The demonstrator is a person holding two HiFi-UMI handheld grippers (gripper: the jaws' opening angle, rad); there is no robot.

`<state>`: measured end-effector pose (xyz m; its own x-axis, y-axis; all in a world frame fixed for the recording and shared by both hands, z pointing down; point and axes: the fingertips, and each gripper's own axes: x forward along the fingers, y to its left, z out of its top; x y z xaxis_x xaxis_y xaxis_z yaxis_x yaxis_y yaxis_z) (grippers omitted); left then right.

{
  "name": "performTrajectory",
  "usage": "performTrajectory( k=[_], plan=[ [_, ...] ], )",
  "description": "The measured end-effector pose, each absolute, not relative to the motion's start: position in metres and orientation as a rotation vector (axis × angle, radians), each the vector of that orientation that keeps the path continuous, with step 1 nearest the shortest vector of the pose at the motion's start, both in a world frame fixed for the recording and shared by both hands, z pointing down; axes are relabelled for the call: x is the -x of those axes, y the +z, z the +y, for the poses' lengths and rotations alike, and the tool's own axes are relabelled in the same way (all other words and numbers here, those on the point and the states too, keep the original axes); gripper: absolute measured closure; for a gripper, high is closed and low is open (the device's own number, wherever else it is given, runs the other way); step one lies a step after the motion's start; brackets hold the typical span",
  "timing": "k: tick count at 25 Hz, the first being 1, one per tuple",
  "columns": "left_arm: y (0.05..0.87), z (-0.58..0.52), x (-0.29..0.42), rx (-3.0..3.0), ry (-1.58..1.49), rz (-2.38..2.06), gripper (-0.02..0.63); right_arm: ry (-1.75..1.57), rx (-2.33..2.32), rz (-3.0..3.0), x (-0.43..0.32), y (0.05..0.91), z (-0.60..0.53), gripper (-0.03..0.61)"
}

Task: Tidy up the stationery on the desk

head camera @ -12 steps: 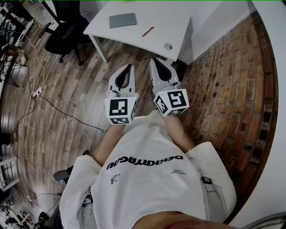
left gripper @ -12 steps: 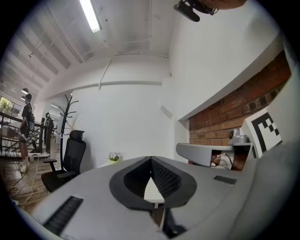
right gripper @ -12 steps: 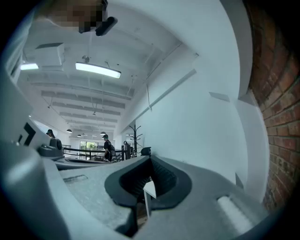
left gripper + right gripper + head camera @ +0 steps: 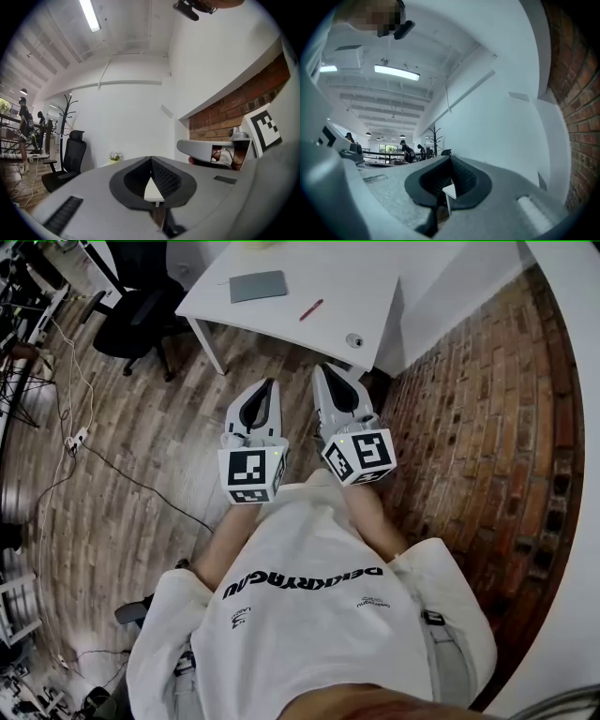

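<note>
The person holds both grippers near the chest, side by side and pointing ahead. The left gripper (image 4: 270, 385) has its jaws closed tip to tip with nothing between them. The right gripper (image 4: 322, 371) is the same, jaws together and empty. Both gripper views look out level across the room, not down on any item.

Past a stretch of wood floor (image 4: 141, 456) stands the white bench (image 4: 366, 296), well apart from both grippers. On it lie a grey notebook (image 4: 258, 283) and, to its right and apart from it, a red pen (image 4: 310, 307). A small round object (image 4: 353, 338) sits by the near right corner; I cannot tell what it is. A black chair (image 4: 141, 320) stands left of the bench, and a brick wall (image 4: 469, 427) runs along the right.

This looks like the approach step, with none of the 3 items yet handled. The next move calls for stepping up to the bench, lowering 1 gripper over an item and opening its jaws. The pen lies flat, so the jaws would need to straddle its shaft low to the surface. No holder or tray shows, so where the things belong is unclear.
</note>
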<state>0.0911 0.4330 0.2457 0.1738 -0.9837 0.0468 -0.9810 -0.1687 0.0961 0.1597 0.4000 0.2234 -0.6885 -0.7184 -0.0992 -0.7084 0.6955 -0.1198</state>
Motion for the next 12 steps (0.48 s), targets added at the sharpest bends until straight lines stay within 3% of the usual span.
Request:
performTrajectory(
  k=[12],
  plan=[
    [0.260, 0.433, -0.067, -2.313, -0.035, -1.912, 0.615, -0.124, 1.221, 2.732, -0.143, 0.225, 0.397, 0.581]
  ],
)
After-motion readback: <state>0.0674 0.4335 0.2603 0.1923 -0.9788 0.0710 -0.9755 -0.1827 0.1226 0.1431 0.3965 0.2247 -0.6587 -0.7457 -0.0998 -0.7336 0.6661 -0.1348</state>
